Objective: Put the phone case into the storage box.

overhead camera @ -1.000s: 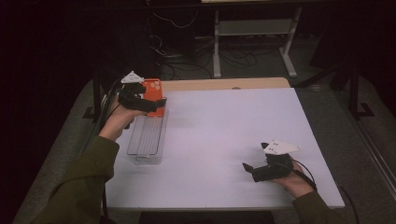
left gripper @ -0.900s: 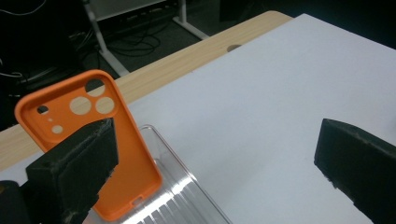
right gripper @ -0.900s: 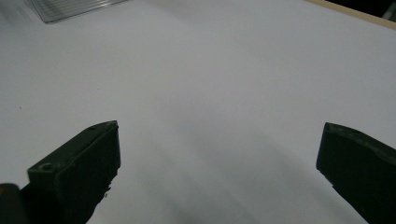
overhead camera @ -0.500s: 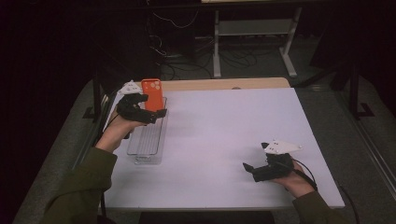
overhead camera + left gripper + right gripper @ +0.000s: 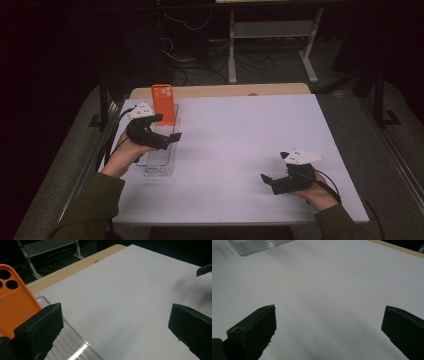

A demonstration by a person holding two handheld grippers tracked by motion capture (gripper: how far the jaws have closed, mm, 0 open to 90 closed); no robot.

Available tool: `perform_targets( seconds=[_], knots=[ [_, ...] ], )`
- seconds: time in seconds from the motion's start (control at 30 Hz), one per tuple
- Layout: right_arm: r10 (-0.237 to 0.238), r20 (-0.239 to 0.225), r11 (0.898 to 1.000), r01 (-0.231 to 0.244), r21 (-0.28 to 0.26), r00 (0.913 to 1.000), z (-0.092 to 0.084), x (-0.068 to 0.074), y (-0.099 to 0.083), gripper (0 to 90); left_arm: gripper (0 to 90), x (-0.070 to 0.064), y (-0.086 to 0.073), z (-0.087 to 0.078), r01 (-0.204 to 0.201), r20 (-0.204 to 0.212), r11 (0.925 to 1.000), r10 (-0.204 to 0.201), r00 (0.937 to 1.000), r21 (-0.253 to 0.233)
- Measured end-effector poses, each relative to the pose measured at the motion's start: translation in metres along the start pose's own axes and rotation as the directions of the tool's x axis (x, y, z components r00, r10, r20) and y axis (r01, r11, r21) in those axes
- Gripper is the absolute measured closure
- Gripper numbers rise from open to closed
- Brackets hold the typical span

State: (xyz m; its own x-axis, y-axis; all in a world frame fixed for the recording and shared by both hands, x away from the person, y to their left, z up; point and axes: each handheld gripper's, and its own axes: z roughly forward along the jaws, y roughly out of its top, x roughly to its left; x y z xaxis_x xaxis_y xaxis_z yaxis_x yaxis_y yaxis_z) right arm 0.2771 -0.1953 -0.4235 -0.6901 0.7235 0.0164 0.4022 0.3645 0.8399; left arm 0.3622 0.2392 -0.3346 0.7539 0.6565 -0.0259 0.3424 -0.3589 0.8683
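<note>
left gripper (image 5: 167, 129): jaws spread wide, nothing held; hovering over the clear tray, just near of the case
left fingers (image 5: 40, 332): black, blocky, matte pads; orange case seen just behind the left-hand one
right gripper (image 5: 272, 181): jaws spread wide, empty; held low at near right of the table, well apart from the tray
phone case (image 5: 164, 103): orange, three round camera holes, stood upright in the tray's far end
tray (image 5: 159, 165): clear plastic, ribbed, long rectangle, at left of table
table (image 5: 240, 135): white smooth top, wooden far edge
</note>
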Motion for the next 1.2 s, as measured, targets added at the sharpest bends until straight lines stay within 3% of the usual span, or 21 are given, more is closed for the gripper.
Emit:
perform_targets(
  seconds=[0.33, 1.2],
  knots=[
    [0.004, 0.0, 1.0, -0.004, -0.003, 1.0, -0.002, -0.001, 0.001, 0.0, 0.0, -0.018, -0.021, -0.006, 0.008, 0.047, 0.9998, -0.007, 0.9989, -0.018],
    [-0.012, -0.009, 1.0, 0.012, -0.015, 0.9999, -0.004, 0.0, 0.003, 0.0, 0.0, -0.046, -0.073, -0.018, 0.023, 0.091, 0.9984, -0.019, 0.9957, -0.051]
  ],
)
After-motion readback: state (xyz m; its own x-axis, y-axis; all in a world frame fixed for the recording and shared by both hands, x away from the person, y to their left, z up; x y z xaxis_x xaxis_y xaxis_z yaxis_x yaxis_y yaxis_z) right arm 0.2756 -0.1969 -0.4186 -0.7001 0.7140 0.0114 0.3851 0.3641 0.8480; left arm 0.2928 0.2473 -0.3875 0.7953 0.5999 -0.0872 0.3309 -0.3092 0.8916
